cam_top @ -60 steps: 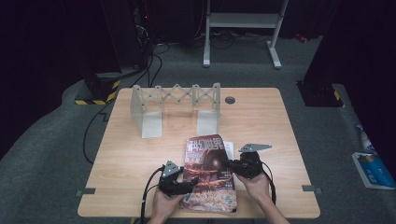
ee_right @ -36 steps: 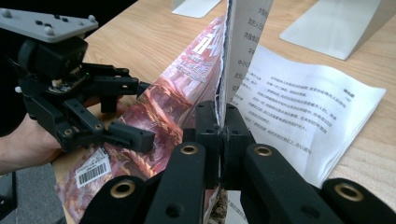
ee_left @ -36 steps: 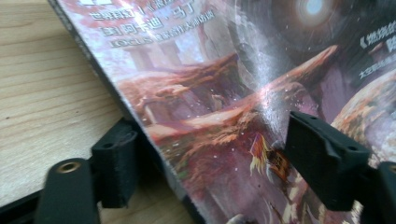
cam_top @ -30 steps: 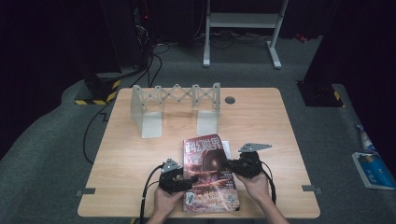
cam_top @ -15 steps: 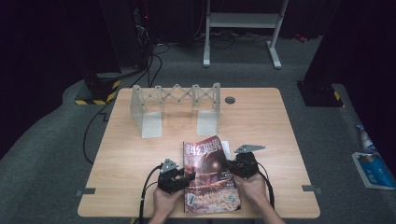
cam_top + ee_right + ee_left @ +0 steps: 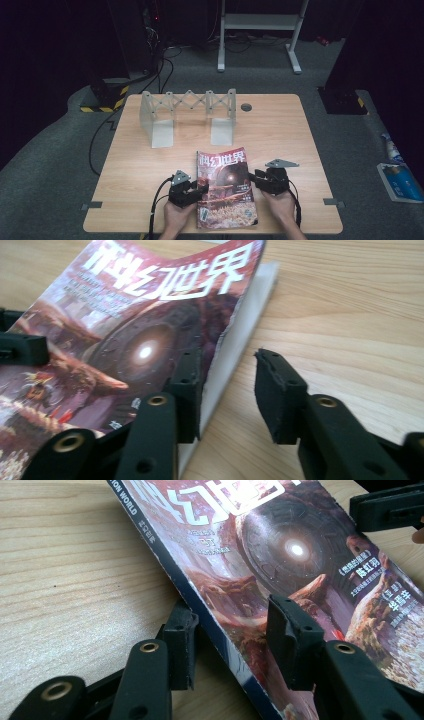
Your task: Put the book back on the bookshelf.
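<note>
While both grippers' fingers (image 6: 287,645) stand spread astride the magazine (image 6: 225,187) near the tabletop's (image 6: 280,130) front edge, close them evenly so the cover stays flat.

Brightly and evenly lit tabletop (image 6: 280,130) from overhead; surroundings sunk in near-black. Soft, short shadows beneath the folding rack (image 6: 187,107). Pale glare on the magazine (image 6: 280,555) cover beyond the left tongs (image 6: 235,630). Soft focus close to the right tongs (image 6: 227,385), sharper farther off.
</note>
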Motion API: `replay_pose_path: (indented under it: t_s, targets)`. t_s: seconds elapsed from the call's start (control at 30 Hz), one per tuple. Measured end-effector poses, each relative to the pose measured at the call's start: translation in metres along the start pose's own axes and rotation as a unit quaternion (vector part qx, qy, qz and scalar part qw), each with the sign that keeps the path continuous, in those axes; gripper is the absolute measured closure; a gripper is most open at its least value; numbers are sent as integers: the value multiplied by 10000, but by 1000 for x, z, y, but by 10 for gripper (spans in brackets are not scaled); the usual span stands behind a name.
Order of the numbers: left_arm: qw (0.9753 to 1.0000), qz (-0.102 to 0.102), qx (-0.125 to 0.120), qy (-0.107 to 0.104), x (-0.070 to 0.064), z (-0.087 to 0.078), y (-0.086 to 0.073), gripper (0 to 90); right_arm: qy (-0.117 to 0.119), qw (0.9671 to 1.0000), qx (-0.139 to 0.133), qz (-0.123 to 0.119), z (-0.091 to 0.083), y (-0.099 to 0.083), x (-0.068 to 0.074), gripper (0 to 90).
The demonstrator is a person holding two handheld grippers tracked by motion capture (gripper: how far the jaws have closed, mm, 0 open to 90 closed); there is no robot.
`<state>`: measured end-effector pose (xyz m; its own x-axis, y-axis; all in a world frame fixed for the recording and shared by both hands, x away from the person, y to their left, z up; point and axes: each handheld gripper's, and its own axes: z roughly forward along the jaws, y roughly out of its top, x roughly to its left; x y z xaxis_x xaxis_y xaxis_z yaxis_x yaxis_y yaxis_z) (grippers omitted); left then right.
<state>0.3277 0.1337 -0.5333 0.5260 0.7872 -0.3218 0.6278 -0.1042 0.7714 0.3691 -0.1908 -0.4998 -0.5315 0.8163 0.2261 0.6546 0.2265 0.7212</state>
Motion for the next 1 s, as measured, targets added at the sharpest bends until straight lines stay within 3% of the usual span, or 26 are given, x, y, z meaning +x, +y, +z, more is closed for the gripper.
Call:
replay_pose_path:
  t_s: [0.1, 0.23, 0.47, 0.57, 0.6, 0.83, 1.0]
  targets:
    - [10000, 9, -6, 2, 0, 0, 0, 567, -200, 9998, 91, -20, 0, -1, -1, 743]
    - [10000, 1, 12, 3, 0, 0, 0, 566, -461, 9983, 317, -142, 12, -3, -1, 845]
    - [9999, -8, 93, -74, 2, 1, 4, 545, -401, 9985, 373, -84, 25, 0, 0, 865]
    - [9998, 80, 180, -64, 3, 3, 8, 530, -459, 9974, 480, -270, 29, 4, 6, 887]
    - [9999, 11, 145, -86, 5, 4, 9, 520, -482, 9968, 524, -356, 30, 7, 7, 894]
    - [9998, -62, 113, -169, 7, 6, 10, 510, -410, 9972, 508, -370, 33, 8, 5, 896]
    - [9991, -205, 121, -351, 11, 6, 10, 473, -347, 9974, 483, -400, 36, 10, 7, 896]
